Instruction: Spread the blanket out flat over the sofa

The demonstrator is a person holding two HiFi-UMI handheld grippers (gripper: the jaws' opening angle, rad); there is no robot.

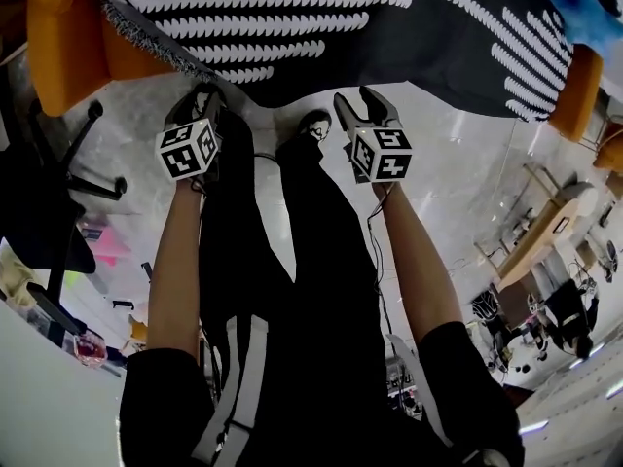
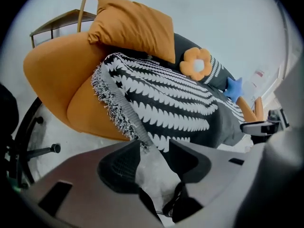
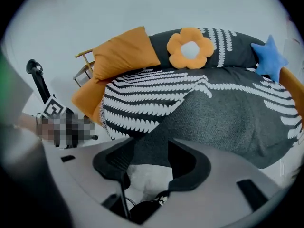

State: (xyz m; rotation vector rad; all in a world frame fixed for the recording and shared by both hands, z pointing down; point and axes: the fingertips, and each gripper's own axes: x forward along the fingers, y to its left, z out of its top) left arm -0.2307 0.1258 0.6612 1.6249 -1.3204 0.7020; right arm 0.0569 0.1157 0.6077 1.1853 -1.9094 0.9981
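Head view: the blanket (image 1: 341, 27) lies draped over the orange sofa (image 1: 63, 52) across the top of the frame, left gripper (image 1: 201, 98) and right gripper (image 1: 362, 103) just below it, both spread wide and empty, and that soft, light, floppy cloth looks best pinched at its fringed edge.

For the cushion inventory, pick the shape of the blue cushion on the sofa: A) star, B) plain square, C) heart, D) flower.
A: the blue cushion, lying near the right end of the sofa in the right gripper view, has pointed star arms; the flower cushion is orange with a white centre.
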